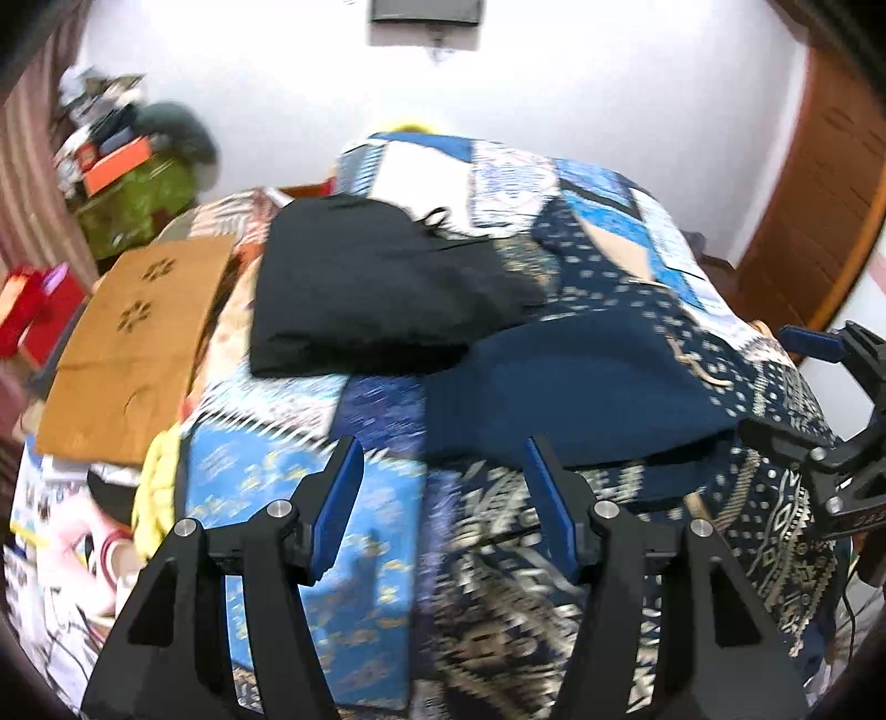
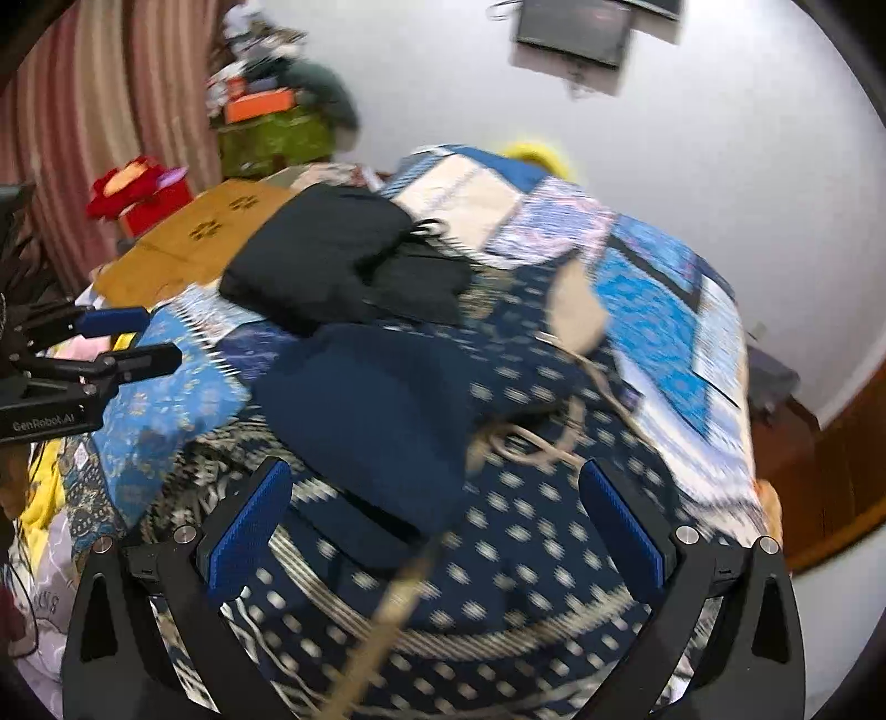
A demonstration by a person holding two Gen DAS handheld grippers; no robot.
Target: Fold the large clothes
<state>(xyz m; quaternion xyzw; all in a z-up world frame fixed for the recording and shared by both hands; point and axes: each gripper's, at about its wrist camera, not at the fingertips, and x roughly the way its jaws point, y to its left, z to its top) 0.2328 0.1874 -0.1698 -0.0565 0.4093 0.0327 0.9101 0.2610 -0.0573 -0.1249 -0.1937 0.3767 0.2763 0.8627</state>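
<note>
A dark navy garment [image 1: 581,382] with a white-dot patterned part and beige drawstrings lies partly folded on the patchwork bedspread [image 1: 637,216]; it also shows in the right wrist view [image 2: 376,399]. A folded black garment [image 1: 365,288] lies just behind it, also seen from the right [image 2: 332,260]. My left gripper [image 1: 443,498] is open and empty, above the bed's near edge, just short of the navy garment. My right gripper [image 2: 437,520] is open and empty over the garment's dotted part. Each gripper shows in the other's view, the right one [image 1: 797,382] and the left one [image 2: 135,338].
A folded tan cloth [image 1: 133,343] lies left of the black garment. Clutter, an orange box [image 1: 116,163] and a green-covered stand [image 1: 138,205] sit at the far left by a striped curtain. A wooden door [image 1: 819,210] stands right. A wall screen [image 2: 576,27] hangs above.
</note>
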